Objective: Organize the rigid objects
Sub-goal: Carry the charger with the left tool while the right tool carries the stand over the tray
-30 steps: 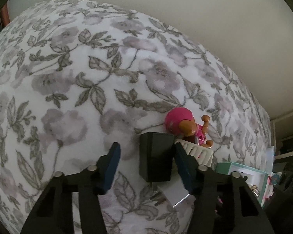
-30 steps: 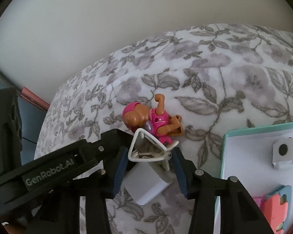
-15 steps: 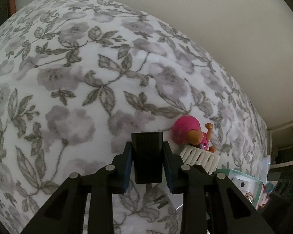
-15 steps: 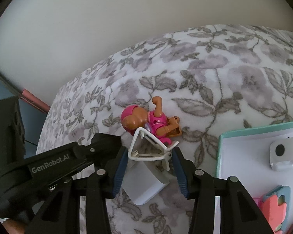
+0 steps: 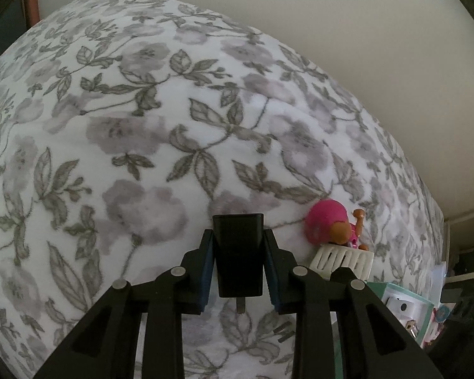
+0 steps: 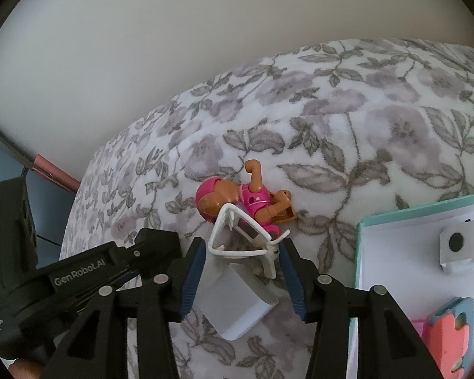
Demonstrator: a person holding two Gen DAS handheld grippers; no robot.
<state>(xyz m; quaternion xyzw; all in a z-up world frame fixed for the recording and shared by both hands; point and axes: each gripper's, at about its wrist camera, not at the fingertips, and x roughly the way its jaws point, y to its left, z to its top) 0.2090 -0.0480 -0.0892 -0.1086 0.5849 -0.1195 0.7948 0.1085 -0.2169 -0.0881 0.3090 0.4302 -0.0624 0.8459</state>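
1. Progress: the sorting looks partly done, judging by how things lie; a teal-rimmed box [image 6: 360, 252] at the right already holds a white block [image 6: 461, 249] with a dark round spot and a coral piece [image 6: 448, 338]; several things still lie loose on the bed [image 5: 142, 126].
2. Left gripper [image 5: 238, 268]: its jaws are clamped on a black charger [image 5: 238, 252], blue pads pressed to both flanks; a metal prong pokes out below it; whether it is lifted clear of the bed I cannot tell; it has yet to reach the box.
3. Right gripper [image 6: 240, 265]: its jaws have just been opening and stand apart, either side of a white clip [image 6: 237, 237]; the right pad sits close to the clip's hinge, the left pad is clear of it; nothing is gripped.
4. Left to do, as I judge it: the charger, the clip, a white cube [image 6: 237, 303] just under the clip and a doll [image 6: 237, 199] just beyond it all remain outside the box.
5. Materials: the bed cover is soft, fleecy, printed with grey flowers and leaves; the charger is matt, boxy, tapering; the clip is thin, glossy wire-like plastic with toothed ribs; the cube is smooth with rounded edges; the doll is hard moulded plastic, pink cap and dress, brown limbs.
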